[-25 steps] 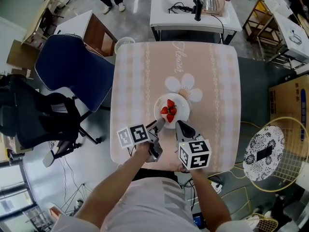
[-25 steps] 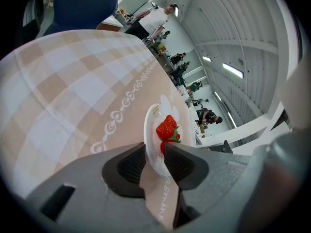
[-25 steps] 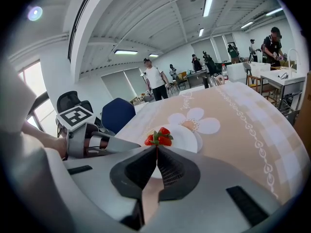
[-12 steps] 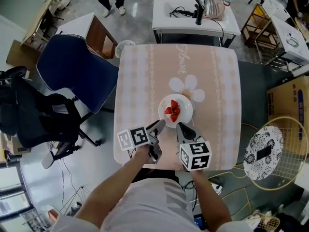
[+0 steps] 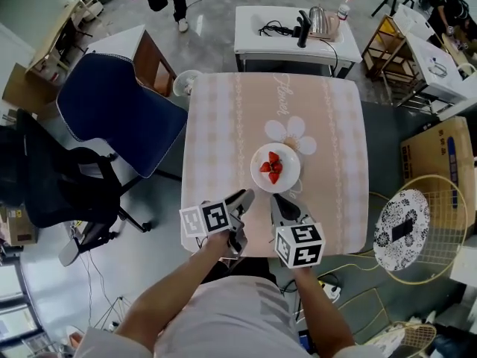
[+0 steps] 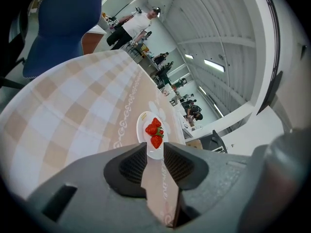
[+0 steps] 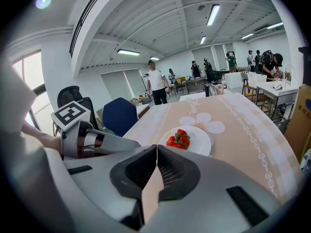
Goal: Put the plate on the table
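Both grippers have backed off from the plate [image 5: 288, 179] since a second ago, when their tips were right at its near rim. Now the left gripper [image 5: 244, 197] and right gripper [image 5: 276, 198] hover side by side over the table's near edge.

Surface is a square table [image 5: 223, 125] with a pink checked cloth and a white flower print [image 5: 291, 133]. It's a busy workshop-type room: blue office chair [image 5: 119, 118] on the left, a white side table [image 5: 291, 36] with a kettle [image 5: 320, 19] behind it, and a cardboard box [image 5: 440, 155] on the right.

That white plate with strawberries [image 5: 271, 167] sits flat mid-table, touching the flower print, just ahead of both sets of tips and clear of them. Left jaws are a narrow slot apart with nothing in between; right jaws are pressed together, empty.
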